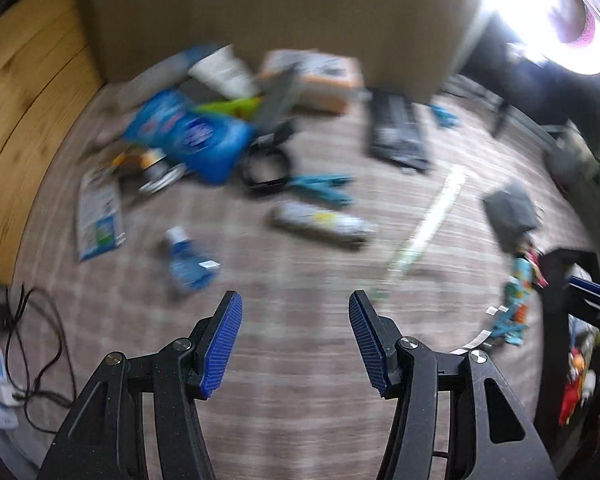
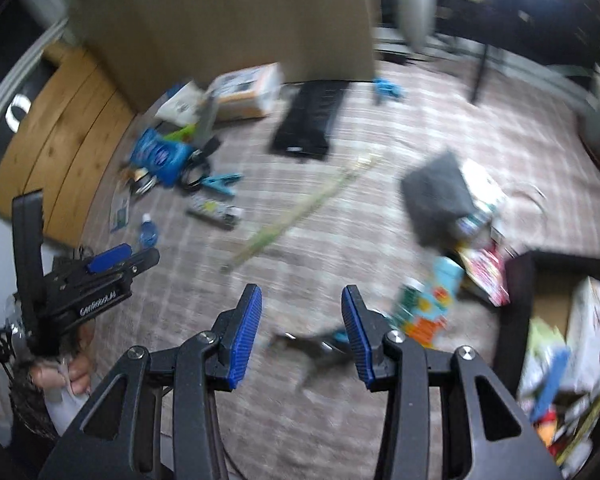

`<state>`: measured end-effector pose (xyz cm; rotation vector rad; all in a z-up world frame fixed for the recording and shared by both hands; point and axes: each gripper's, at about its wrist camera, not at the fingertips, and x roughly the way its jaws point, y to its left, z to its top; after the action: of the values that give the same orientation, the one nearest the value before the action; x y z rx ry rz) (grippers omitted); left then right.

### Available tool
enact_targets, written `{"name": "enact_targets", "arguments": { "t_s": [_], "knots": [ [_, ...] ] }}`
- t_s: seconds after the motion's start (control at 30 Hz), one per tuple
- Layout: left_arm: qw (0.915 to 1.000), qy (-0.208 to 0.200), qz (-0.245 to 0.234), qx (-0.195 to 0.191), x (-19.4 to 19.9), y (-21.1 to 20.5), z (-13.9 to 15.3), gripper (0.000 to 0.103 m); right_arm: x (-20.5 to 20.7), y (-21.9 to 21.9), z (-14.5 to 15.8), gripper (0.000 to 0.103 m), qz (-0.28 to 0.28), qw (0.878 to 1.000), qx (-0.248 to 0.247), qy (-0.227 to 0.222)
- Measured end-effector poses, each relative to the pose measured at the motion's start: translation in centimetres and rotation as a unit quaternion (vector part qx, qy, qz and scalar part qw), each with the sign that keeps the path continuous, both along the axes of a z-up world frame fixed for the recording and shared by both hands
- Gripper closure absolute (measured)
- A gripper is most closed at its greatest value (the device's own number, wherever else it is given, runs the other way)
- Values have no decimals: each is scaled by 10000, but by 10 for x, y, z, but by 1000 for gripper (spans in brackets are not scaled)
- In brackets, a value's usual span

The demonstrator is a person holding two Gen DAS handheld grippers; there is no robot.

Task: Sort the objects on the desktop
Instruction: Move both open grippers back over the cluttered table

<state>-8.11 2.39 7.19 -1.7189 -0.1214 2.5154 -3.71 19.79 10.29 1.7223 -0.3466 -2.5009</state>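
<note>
Across checked cloth, most items lie unsorted: blue pouch, remote, small blue bottle upper left. Lower right in right view, black bin already holds some packs. Your left gripper and right gripper both apart, empty. Much sorting left, I judge.

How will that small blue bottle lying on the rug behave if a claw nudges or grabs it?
The small blue bottle lies on its side and looks rounded, so a nudge would likely roll it, though the checked rug may damp that. It looks like smooth plastic, so probably light and a bit slippery between the pads. Blur hides the cap, and I cannot tell how full it is.
</note>
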Motion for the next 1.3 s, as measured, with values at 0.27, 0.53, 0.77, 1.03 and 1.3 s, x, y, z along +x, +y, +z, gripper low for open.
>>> {"name": "enact_targets", "arguments": {
  "t_s": [0.27, 0.53, 0.77, 1.03, 1.3],
  "knots": [
    [9961, -408, 758, 199, -13, -59, -32, 51, -60, -68, -29, 62, 975, 9942, 405, -224],
    [9937, -533, 959, 241, -26, -65, -49, 51, -109, -100, -70, 62, 1410, 9869, 556, -557],
    [9930, -591, 1018, 19, -32, -61, -60, 52, -129, -106, -94, 62, 1576, 9831, 586, -720],
    [9935, -448, 957, -420, -28, -59, -63, 61, -139, -108, -99, 62, 1620, 9829, 553, -676],
    [9918, -427, 1194, -140, -14, -81, -61, 63, -139, -96, -96, 61, 1540, 9853, 478, -570]
  ]
}}
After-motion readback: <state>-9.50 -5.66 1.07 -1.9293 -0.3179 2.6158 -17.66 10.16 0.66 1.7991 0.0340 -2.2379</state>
